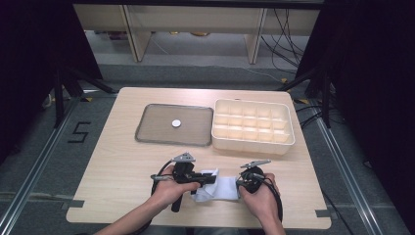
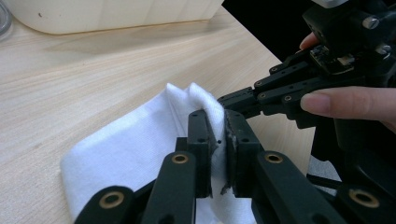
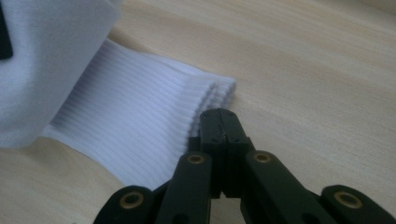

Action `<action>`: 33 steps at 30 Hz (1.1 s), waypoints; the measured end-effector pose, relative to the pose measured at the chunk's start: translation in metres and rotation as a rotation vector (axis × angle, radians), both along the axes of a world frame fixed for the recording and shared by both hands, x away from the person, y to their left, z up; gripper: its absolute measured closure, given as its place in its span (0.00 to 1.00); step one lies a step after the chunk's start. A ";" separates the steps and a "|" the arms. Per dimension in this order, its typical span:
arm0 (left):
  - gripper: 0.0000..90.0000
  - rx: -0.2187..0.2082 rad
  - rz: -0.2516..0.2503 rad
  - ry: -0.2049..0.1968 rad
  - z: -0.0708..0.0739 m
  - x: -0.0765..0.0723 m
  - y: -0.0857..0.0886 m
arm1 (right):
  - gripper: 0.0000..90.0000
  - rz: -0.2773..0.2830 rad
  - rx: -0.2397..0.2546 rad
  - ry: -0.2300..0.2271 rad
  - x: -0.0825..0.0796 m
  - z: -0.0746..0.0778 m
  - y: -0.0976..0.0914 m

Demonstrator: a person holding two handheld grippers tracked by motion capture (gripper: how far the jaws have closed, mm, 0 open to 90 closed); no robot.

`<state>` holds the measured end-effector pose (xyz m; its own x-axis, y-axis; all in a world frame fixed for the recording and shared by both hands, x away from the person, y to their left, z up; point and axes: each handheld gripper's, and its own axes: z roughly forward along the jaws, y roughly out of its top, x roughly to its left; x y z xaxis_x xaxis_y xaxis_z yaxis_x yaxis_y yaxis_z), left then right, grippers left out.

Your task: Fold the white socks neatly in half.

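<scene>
**White sock pinched at both ends**

Near the front edge of the tabletop [image 1: 122,147], a white sock [image 1: 218,188] lies between the two hands, its long axis running left to right across the high view. The left gripper [image 2: 218,140] has its fingers [image 2: 201,135] pinching a raised fold of the sock's smooth end. The right gripper [image 3: 223,135] meets the ribbed cuff, which points toward the person's right; its fingers [image 3: 212,130] are pressed together, seemingly nipping the cuff's edge, though the fabric between them is hard to make out. Farther back, well apart from the sock, sit a grey tray [image 1: 151,132] holding a small white disc [image 1: 176,123] and, just beside it, a cream compartment box [image 1: 288,142].
</scene>
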<state>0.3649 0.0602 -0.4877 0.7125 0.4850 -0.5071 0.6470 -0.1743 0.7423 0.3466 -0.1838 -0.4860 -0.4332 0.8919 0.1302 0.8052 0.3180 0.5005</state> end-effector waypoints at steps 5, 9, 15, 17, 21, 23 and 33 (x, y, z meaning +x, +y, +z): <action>0.91 0.022 0.008 -0.004 0.000 0.000 0.000 | 1.00 0.014 0.058 0.011 -0.001 0.000 0.002; 0.91 0.012 0.001 0.000 -0.001 0.000 -0.001 | 1.00 0.019 0.058 0.011 -0.001 0.000 0.003; 0.91 0.015 0.000 0.006 -0.002 0.001 -0.002 | 1.00 0.022 0.026 -0.001 -0.002 0.000 0.003; 0.91 0.019 0.005 0.002 -0.002 0.000 -0.002 | 1.00 0.025 0.027 0.002 -0.002 -0.001 0.003; 0.91 0.020 -0.005 0.002 -0.003 0.000 -0.003 | 1.00 0.028 0.060 0.012 -0.002 0.000 0.004; 0.91 0.021 -0.002 0.006 -0.003 0.000 -0.003 | 1.00 0.013 -0.005 -0.007 -0.003 0.000 0.005; 0.91 0.017 -0.009 -0.004 -0.002 0.000 -0.006 | 1.00 0.004 0.014 0.003 -0.004 0.000 0.009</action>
<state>0.3653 0.0546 -0.4898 0.7189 0.4873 -0.4958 0.6424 -0.1932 0.7416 0.3428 -0.1751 -0.4863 -0.4366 0.8882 0.1434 0.8052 0.3147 0.5027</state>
